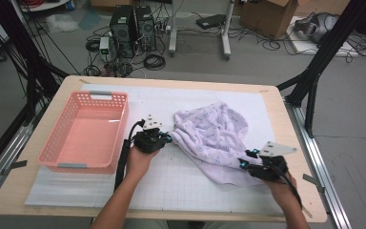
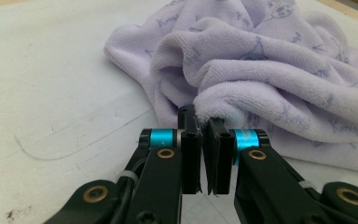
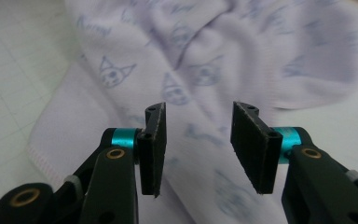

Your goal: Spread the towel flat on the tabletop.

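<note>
Nearest, right gripper [image 1: 250, 160] with jaws spread wide, gripping nothing, above the lower edge of the lilac towel [image 1: 217, 138]. Further, left gripper [image 1: 166, 137] clamped on a fold at the towel's left end. Towel crumpled in the middle of the white mat [image 1: 171, 181]. Left, just beside, a pink basket [image 1: 83, 131].

Pink basket [image 1: 83, 131] walls off table's left; crumpled towel [image 1: 217, 138] fills middle; bare mat [image 1: 171, 183] along near edge.
</note>
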`<state>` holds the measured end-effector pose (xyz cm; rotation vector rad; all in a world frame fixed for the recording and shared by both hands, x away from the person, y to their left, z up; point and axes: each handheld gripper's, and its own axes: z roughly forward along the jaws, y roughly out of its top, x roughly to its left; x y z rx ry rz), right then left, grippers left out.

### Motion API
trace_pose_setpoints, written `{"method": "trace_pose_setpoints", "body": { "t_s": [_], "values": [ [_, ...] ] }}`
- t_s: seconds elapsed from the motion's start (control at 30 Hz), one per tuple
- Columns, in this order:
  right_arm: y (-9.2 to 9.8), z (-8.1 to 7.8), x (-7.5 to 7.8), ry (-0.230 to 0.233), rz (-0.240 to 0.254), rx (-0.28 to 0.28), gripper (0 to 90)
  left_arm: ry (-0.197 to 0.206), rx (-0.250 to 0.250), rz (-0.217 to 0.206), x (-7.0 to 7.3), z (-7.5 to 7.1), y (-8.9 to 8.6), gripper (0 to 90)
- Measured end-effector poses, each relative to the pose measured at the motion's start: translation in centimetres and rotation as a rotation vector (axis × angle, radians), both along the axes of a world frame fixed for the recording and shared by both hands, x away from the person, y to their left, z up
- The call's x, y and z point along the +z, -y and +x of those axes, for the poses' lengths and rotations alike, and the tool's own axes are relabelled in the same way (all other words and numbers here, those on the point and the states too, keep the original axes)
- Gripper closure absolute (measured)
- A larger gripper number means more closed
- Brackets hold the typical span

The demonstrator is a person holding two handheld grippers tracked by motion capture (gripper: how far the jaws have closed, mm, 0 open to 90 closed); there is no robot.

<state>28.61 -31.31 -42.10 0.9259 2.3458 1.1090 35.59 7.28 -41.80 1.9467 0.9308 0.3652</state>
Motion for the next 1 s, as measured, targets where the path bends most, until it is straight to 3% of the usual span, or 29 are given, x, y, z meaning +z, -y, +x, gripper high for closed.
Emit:
{"method": "trace_pose_setpoints", "body": {
  "t_s": [0.07, 0.13, 0.2, 0.27, 0.4, 0.5, 0.57, 0.63, 0.77, 0.87, 1.0],
  "values": [
    [-1.4, 0.7, -1.1, -0.024, -0.013, 0.036, 56.8, -0.004, -0.001, 0.004, -0.1, 0.1, 0.0, 85.3],
    [-2.3, 1.4, -1.7, -0.052, -0.061, 0.058, 76.2, -0.007, -0.004, 0.004, -0.2, 0.1, 0.0, 85.3],
    [-2.2, 2.0, -1.8, -0.055, -0.068, 0.053, 83.5, -0.007, -0.014, 0.000, -0.3, 0.2, 0.2, 85.3],
    [-1.3, 2.6, -1.3, -0.021, -0.036, -0.014, 84.3, -0.008, -0.024, 0.000, -0.5, 0.2, 0.4, 85.3],
    [1.0, 3.6, -0.5, 0.033, 0.032, -0.238, 83.9, -0.002, -0.076, -0.002, -1.0, 0.2, 1.5, 84.9],
    [1.0, 4.3, -0.7, 0.059, -0.053, -0.316, 82.8, 0.011, -0.110, 0.006, -1.5, 0.1, 2.8, 83.9],
    [0.6, 4.7, -1.1, 0.039, -0.096, -0.319, 79.4, 0.012, -0.103, 0.018, -1.9, 0.1, 3.3, 78.0],
    [0.2, 4.5, -1.0, 0.047, -0.106, -0.317, 68.9, 0.006, -0.091, 0.010, -2.0, 0.2, 3.3, 69.3],
    [0.0, 3.0, 0.1, 0.095, -0.038, -0.274, 62.8, 0.005, -0.063, -0.005, -1.8, 0.1, 2.8, 49.5],
    [-0.4, 1.6, 1.2, 0.137, 0.020, -0.217, 62.9, 0.032, -0.067, -0.011, -1.6, -0.8, 2.3, 47.7],
    [-1.0, 0.7, 1.4, 0.145, -0.018, -0.179, 62.7, 0.047, -0.111, 0.004, -1.6, -2.1, 2.0, 50.8]
  ]
}}
